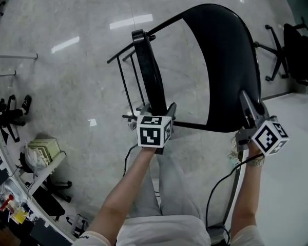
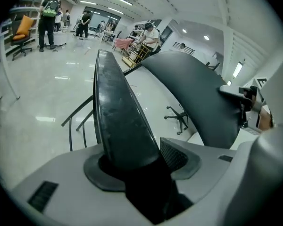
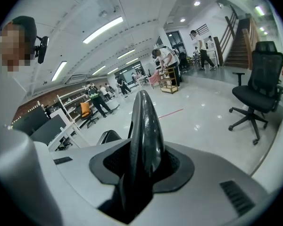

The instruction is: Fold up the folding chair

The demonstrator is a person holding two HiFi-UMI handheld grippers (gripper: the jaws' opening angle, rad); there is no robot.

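Note:
The black folding chair stands on the pale floor below me. Its seat (image 1: 150, 70) is tipped up edge-on, and its broad curved backrest (image 1: 226, 60) is to the right. My left gripper (image 1: 155, 110) is shut on the seat's near edge; in the left gripper view the seat (image 2: 117, 112) runs up from between the pads of that gripper (image 2: 137, 160). My right gripper (image 1: 249, 113) is shut on the backrest's rim, and the rim (image 3: 144, 121) fills the gap of that gripper (image 3: 142, 167). The thin metal legs (image 1: 126, 81) show left of the seat.
Black office chairs (image 1: 292, 50) stand at the far right, one of them also in the right gripper view (image 3: 259, 84). A white table edge (image 1: 297, 188) lies to my right. Shelving and clutter (image 1: 41, 155) line the lower left. People (image 2: 47, 13) stand far across the hall.

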